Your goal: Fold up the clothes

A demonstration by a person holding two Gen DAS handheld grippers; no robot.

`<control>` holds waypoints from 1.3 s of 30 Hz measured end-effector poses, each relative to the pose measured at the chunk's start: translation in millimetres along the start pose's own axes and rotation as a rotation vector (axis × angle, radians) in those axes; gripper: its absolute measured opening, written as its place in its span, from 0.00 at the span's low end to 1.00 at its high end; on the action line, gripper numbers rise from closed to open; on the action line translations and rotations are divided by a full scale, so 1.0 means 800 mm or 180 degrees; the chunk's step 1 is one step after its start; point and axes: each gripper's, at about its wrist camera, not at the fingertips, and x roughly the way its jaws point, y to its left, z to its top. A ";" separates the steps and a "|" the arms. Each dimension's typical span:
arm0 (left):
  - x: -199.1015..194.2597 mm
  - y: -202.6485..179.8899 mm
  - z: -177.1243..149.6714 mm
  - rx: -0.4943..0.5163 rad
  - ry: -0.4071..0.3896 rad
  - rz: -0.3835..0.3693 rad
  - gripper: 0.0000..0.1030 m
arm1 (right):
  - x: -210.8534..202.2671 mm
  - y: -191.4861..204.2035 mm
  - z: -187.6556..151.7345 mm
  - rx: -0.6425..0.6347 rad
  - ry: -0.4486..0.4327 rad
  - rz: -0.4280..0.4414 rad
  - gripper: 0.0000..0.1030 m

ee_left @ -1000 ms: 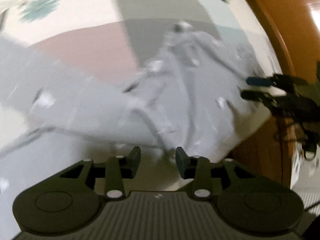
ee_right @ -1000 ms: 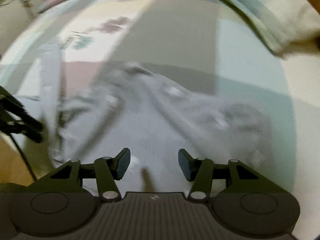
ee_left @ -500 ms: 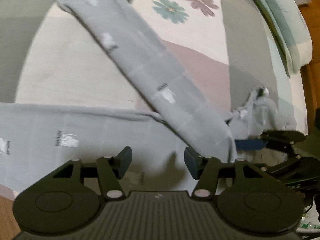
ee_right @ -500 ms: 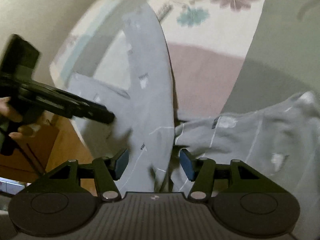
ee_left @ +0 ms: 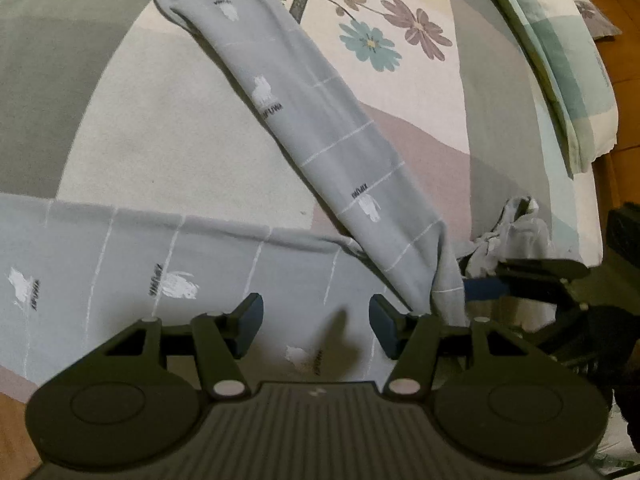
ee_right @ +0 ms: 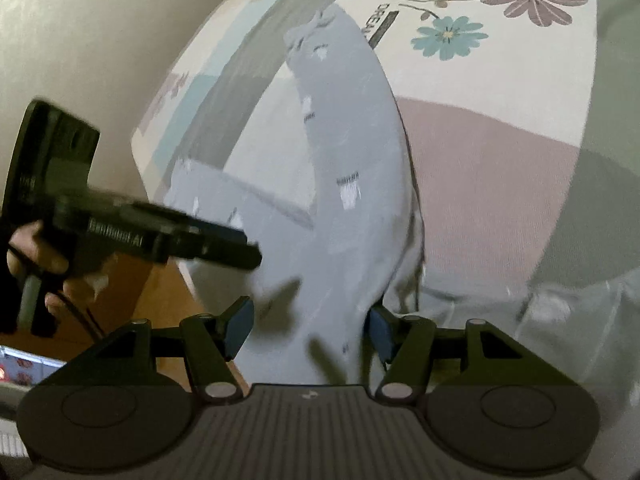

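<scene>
Grey trousers with white prints lie spread on the bed. One leg (ee_left: 320, 128) runs up to the far left and the other leg (ee_left: 140, 264) stretches off to the left. Their bunched waist (ee_left: 516, 228) lies at the right. My left gripper (ee_left: 316, 328) hovers open over the cloth where the legs meet, its pads clear of it. In the right wrist view the long leg (ee_right: 352, 152) runs away from my right gripper (ee_right: 310, 330). Its jaws are opening, with cloth lying below between them and not pinched. The left gripper (ee_right: 224, 246), held by a hand (ee_right: 36, 248), reaches in from the left.
The bedsheet (ee_left: 160, 120) has colour blocks and printed flowers (ee_left: 368, 44). A folded striped quilt (ee_left: 560, 60) lies along the far right edge. Wooden flooring (ee_right: 152, 292) shows past the bed's near corner, and a pale wall (ee_right: 80, 40) stands on the left.
A second ago the trousers were bunched and blurred in motion; now both legs lie flat. Both grippers have swung round over the bed's edge and their jaws stand wider.
</scene>
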 end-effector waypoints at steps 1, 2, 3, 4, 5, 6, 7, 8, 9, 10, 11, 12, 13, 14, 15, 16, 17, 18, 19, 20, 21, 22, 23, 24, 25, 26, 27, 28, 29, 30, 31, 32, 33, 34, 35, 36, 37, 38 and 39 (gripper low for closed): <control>-0.001 0.002 0.001 0.0005 -0.0015 0.0008 0.57 | 0.003 0.001 0.003 -0.0007 -0.0013 -0.0051 0.64; -0.003 0.004 0.003 -0.0002 -0.0031 0.0010 0.57 | 0.006 0.001 0.005 -0.0015 -0.0023 -0.0084 0.64; -0.005 0.006 0.004 -0.0009 -0.0046 0.0011 0.57 | 0.007 0.004 0.007 -0.0018 -0.0052 -0.0139 0.64; -0.006 0.008 0.005 -0.0015 -0.0062 0.0013 0.57 | 0.007 0.007 0.009 -0.0012 -0.0087 -0.0197 0.64; -0.008 0.010 0.006 -0.0019 -0.0077 0.0015 0.57 | 0.007 0.010 0.010 -0.0006 -0.0121 -0.0256 0.64; -0.009 0.011 0.007 -0.0024 -0.0092 0.0018 0.57 | 0.005 0.013 0.009 0.0011 -0.0146 -0.0331 0.64; -0.010 0.013 0.007 -0.0027 -0.0103 0.0019 0.57 | 0.006 0.012 0.009 0.0039 -0.0120 -0.0379 0.64; -0.010 0.014 0.007 -0.0026 -0.0105 0.0019 0.57 | 0.006 0.011 0.005 0.0093 -0.0095 -0.0393 0.64; -0.010 0.015 0.007 -0.0023 -0.0106 0.0019 0.57 | 0.006 0.011 0.002 0.0147 -0.0072 -0.0407 0.64; -0.009 0.016 0.008 -0.0018 -0.0107 0.0020 0.57 | 0.008 0.009 -0.002 0.0197 -0.0062 -0.0418 0.64; -0.008 0.017 0.008 -0.0018 -0.0108 0.0023 0.57 | 0.010 0.008 -0.005 0.0192 -0.0063 -0.0478 0.64; -0.007 0.017 0.008 -0.0024 -0.0110 0.0024 0.57 | 0.011 0.008 -0.008 0.0189 -0.0065 -0.0536 0.63; -0.008 0.018 0.008 -0.0030 -0.0117 0.0015 0.57 | 0.011 0.007 -0.008 0.0203 -0.0082 -0.0567 0.63; -0.009 0.018 0.007 -0.0025 -0.0129 -0.0003 0.57 | 0.010 0.005 -0.006 0.0240 -0.0104 -0.0566 0.63; -0.009 0.019 0.007 -0.0018 -0.0139 -0.0012 0.57 | 0.010 0.002 -0.004 0.0283 -0.0139 -0.0563 0.62; -0.009 0.020 0.007 -0.0005 -0.0144 -0.0003 0.57 | 0.010 -0.001 -0.002 0.0323 -0.0173 -0.0561 0.62; -0.009 0.020 0.006 0.0003 -0.0147 0.0007 0.57 | 0.011 -0.003 0.000 0.0339 -0.0196 -0.0567 0.60; -0.009 0.022 0.006 -0.0002 -0.0147 0.0016 0.57 | 0.012 -0.005 0.003 0.0339 -0.0226 -0.0613 0.57; -0.010 0.023 0.006 -0.0017 -0.0151 0.0015 0.57 | 0.014 -0.007 0.005 0.0341 -0.0255 -0.0661 0.54; -0.010 0.024 0.005 -0.0032 -0.0155 0.0014 0.57 | 0.014 -0.009 0.007 0.0356 -0.0264 -0.0728 0.40; -0.011 0.026 0.005 -0.0047 -0.0160 0.0013 0.57 | 0.013 -0.012 0.008 0.0371 -0.0274 -0.0795 0.22; -0.011 0.027 0.004 -0.0063 -0.0164 0.0005 0.57 | 0.011 -0.015 0.007 0.0390 -0.0275 -0.0852 0.14; -0.013 0.028 0.004 -0.0080 -0.0170 -0.0020 0.57 | 0.007 -0.017 0.006 0.0401 -0.0279 -0.0833 0.09; -0.014 0.029 0.004 -0.0102 -0.0176 -0.0054 0.57 | 0.003 -0.018 0.006 0.0408 -0.0283 -0.0812 0.08; -0.016 0.030 0.004 -0.0135 -0.0180 -0.0110 0.57 | -0.002 -0.013 0.005 0.0359 -0.0294 -0.0777 0.06; -0.018 0.032 0.004 -0.0176 -0.0183 -0.0174 0.57 | -0.007 -0.005 0.004 0.0261 -0.0299 -0.0706 0.06; -0.019 0.034 0.005 -0.0235 -0.0183 -0.0262 0.57 | -0.009 0.005 0.002 0.0175 -0.0296 -0.0621 0.06; -0.021 0.037 0.005 -0.0304 -0.0180 -0.0360 0.57 | -0.012 0.014 0.001 0.0086 -0.0292 -0.0536 0.05; -0.022 0.039 0.005 -0.0366 -0.0180 -0.0458 0.57 | -0.011 0.025 -0.001 -0.0029 -0.0265 -0.0445 0.05; -0.024 0.040 0.005 -0.0410 -0.0186 -0.0543 0.57 | -0.006 0.035 -0.004 -0.0143 -0.0211 -0.0392 0.05; -0.024 0.040 0.006 -0.0436 -0.0192 -0.0606 0.57 | -0.001 0.045 -0.006 -0.0255 -0.0157 -0.0340 0.05; -0.024 0.040 0.006 -0.0460 -0.0191 -0.0664 0.58 | 0.007 0.052 -0.011 -0.0338 -0.0086 -0.0288 0.05; -0.022 0.040 0.005 -0.0481 -0.0183 -0.0712 0.60 | 0.014 0.058 -0.016 -0.0417 -0.0014 -0.0234 0.06; -0.018 0.040 0.005 -0.0496 -0.0168 -0.0739 0.60 | 0.022 0.060 -0.020 -0.0438 0.0062 -0.0158 0.05; -0.014 0.039 0.005 -0.0506 -0.0155 -0.0753 0.60 | 0.029 0.063 -0.024 -0.0459 0.0139 -0.0081 0.06; -0.010 0.039 0.005 -0.0504 -0.0145 -0.0736 0.60 | 0.036 0.065 -0.027 -0.0479 0.0218 -0.0009 0.09; -0.005 0.039 0.005 -0.0500 -0.0135 -0.0710 0.60 | 0.044 0.065 -0.031 -0.0503 0.0327 0.0003 0.10; 0.000 0.039 0.006 -0.0496 -0.0134 -0.0685 0.60 | 0.050 0.065 -0.034 -0.0537 0.0399 -0.0070 0.18; 0.003 0.038 0.008 -0.0476 -0.0152 -0.0667 0.60 | 0.050 0.063 -0.037 -0.0529 0.0417 -0.0102 0.20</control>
